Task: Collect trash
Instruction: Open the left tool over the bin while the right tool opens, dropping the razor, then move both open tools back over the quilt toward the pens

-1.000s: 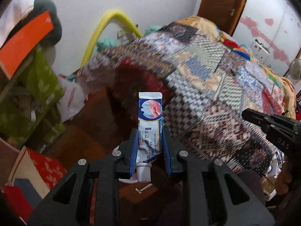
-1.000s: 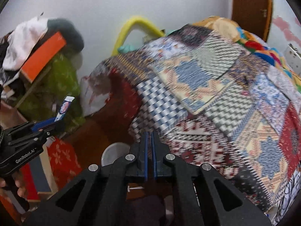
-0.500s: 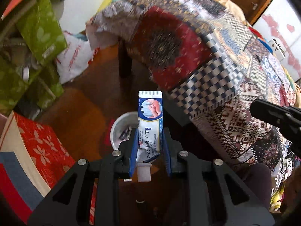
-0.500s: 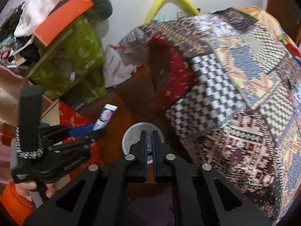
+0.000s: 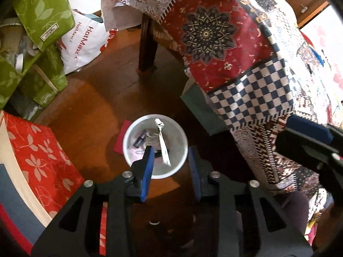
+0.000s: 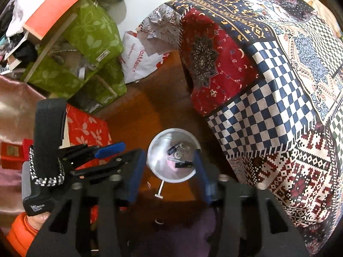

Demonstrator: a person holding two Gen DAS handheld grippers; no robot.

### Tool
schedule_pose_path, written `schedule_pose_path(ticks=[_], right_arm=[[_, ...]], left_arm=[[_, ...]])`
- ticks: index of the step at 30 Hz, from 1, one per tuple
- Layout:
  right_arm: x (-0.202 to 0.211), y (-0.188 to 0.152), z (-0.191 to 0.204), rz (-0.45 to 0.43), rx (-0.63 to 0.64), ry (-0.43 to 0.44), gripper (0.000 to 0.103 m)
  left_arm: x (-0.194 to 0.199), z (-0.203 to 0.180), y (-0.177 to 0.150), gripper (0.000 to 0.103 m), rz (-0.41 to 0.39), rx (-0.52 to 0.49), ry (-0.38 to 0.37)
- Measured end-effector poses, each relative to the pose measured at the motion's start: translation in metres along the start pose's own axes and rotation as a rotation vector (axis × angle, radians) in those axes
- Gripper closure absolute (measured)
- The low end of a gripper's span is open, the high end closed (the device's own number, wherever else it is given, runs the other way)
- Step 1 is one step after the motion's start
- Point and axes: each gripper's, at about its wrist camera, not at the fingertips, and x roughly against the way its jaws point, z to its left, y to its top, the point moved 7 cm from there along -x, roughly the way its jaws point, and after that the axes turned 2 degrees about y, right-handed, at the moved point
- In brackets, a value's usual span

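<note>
Wooden floor point(image 5: 90, 98) is seen beside a table draped in patchwork cloth point(image 5: 214, 32). Directly below the left gripper point(image 5: 170, 167), whose fingers are spread and empty, a white bin point(image 5: 130, 135) stands. A tube point(image 5: 163, 143) is caught edge-on over the bin mouth, apparently dropping in. The right gripper point(image 6: 169, 176) is likewise spread and empty. For a clean drop, the gripper is best kept centred over the bin. Small dark items and wrappers are visible inside.

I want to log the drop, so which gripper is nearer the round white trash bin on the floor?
Hard to call. The left gripper and the right gripper both hover open above the round white trash bin, each framing it between its fingers.
</note>
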Motion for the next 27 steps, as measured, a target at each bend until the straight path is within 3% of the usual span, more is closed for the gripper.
schedule_pose_path(ticks=[7, 13, 22, 27], right_arm=[[0.003, 0.003, -0.003, -0.009, -0.002, -0.003, 0.057], [0.029, 0.006, -0.005, -0.069, 0.014, -0.021, 0.057], [0.108, 0.011, -0.029, -0.24, 0.011, -0.067, 0.057], [0.164, 0.01, -0.057, -0.349, -0.005, -0.107, 0.057]], left_arm=[[0.014, 0.003, 0.001, 0.071, -0.023, 0.01, -0.003], [0.053, -0.005, 0.009, 0.071, -0.11, -0.014, 0.008], [0.125, -0.052, 0.03, 0.071, -0.285, -0.074, 0.006], [0.156, -0.1, 0.042, 0.067, -0.367, -0.138, -0.008]])
